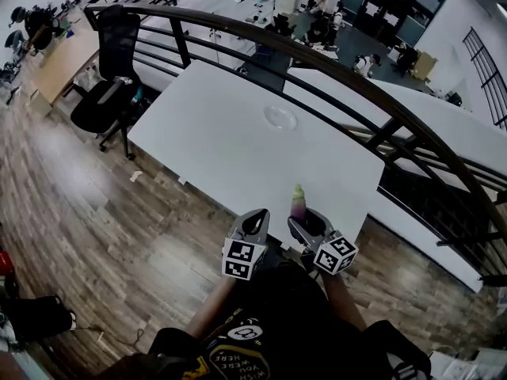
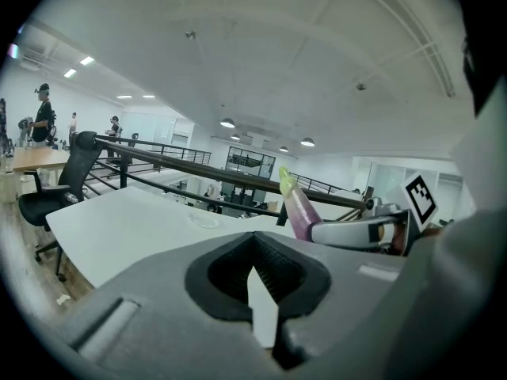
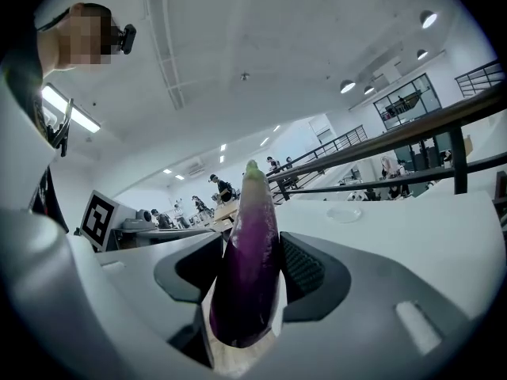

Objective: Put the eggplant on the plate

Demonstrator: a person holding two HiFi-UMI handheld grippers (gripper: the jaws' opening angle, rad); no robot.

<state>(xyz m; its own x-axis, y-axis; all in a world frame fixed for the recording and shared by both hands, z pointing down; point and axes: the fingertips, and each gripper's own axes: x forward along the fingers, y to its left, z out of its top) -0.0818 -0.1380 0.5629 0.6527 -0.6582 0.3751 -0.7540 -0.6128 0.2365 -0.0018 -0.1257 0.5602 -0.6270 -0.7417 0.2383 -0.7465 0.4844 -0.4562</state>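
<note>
Right gripper (image 1: 301, 222): fingers clamped on the upright eggplant (image 1: 298, 202). Left gripper (image 1: 257, 218): fingers closed, empty. Plate (image 1: 280, 117) lies well apart on the tabletop (image 1: 214, 149).

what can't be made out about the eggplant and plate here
Eggplant, lower part: in the head view and left gripper view, it is hidden behind the right gripper.
Plate: in the head view, it is clear and too small to show its rim or contents. In both gripper views, it is only a faint disc far off.
</note>
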